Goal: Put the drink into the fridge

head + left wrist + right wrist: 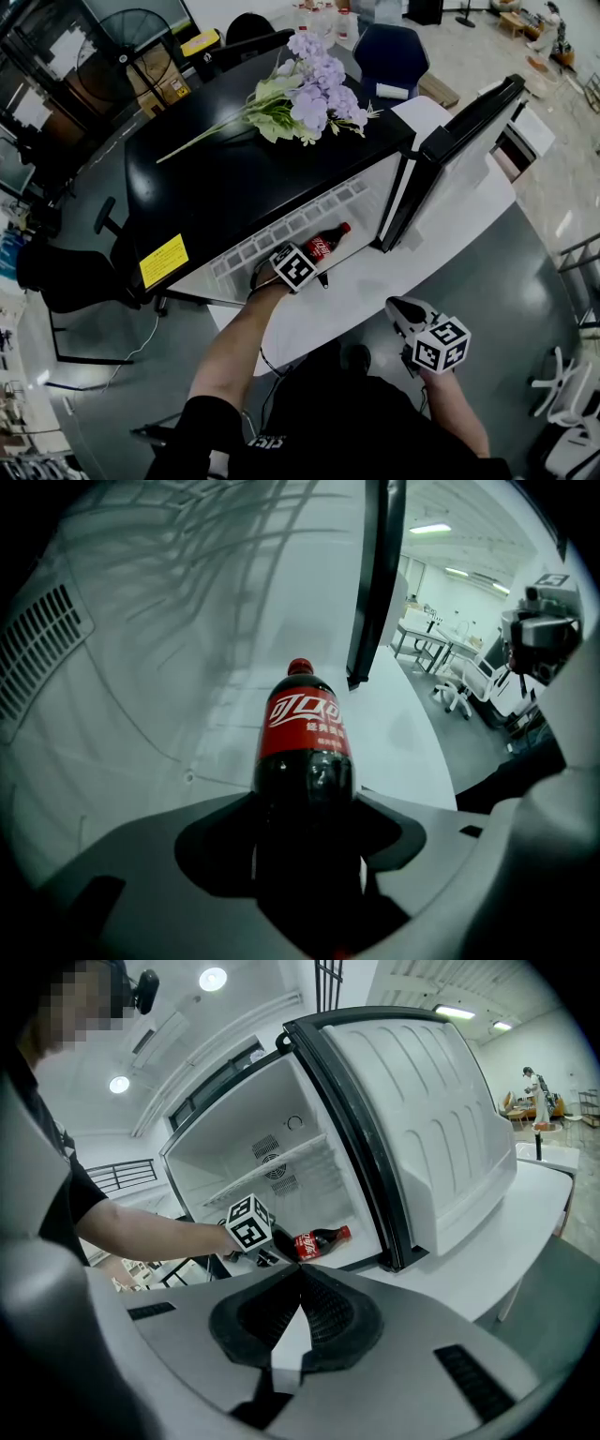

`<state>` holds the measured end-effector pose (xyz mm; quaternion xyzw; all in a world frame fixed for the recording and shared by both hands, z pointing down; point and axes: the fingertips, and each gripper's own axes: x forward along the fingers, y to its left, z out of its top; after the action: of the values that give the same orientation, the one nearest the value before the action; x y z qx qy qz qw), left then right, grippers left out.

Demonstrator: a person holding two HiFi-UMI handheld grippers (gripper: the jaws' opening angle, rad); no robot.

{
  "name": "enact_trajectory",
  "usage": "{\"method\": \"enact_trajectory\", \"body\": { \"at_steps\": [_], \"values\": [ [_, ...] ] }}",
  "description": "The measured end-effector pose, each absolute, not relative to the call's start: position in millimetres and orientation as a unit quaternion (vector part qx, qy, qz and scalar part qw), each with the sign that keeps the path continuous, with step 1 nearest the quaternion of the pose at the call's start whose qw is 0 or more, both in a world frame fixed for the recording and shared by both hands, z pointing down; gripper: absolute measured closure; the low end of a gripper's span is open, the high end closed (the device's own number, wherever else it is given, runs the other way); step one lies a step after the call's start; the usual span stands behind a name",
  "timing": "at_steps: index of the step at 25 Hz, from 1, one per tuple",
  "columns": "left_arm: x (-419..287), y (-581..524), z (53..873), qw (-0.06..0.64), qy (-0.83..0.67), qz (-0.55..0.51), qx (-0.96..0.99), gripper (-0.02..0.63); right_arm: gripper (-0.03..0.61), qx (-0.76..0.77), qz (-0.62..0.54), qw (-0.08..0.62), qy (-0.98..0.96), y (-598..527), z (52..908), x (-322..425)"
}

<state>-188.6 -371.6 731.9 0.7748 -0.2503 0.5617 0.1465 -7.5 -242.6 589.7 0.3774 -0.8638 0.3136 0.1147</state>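
Only overhead: flowers [314, 97] atop fridge [234, 183].

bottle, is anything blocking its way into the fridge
Nothing visible does. The door of the fridge stands open, and the bottle already lies on its side inside, its base between the open jaws of the left gripper.

The cola bottle [325, 246] lies on its side inside the open fridge [234, 178], the left gripper [305, 265] at its base.
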Motion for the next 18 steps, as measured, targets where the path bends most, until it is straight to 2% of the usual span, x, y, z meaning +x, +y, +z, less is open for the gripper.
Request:
{"method": "enact_trajectory", "body": {
  "at_steps": [3, 12, 14, 18],
  "values": [
    [-190, -386, 717, 0.092, -0.27, 0.57, 0.77, 0.31, 0.563, 0.378, 0.318, 0.117, -0.861, -239, 592, -5],
    [-192, -409, 680, -0.022, -0.363, 0.55, 0.751, 0.364, 0.563, 0.366, 0.318, 0.118, -0.866, -235, 590, -15],
    [-193, -404, 678, -0.032, -0.384, 0.536, 0.752, 0.388, 0.563, 0.362, 0.315, 0.12, -0.869, -235, 588, -16],
    [-194, -389, 674, -0.004, -0.403, 0.508, 0.761, 0.413, 0.563, 0.359, 0.311, 0.123, -0.872, -234, 586, -16]
  ]
}}
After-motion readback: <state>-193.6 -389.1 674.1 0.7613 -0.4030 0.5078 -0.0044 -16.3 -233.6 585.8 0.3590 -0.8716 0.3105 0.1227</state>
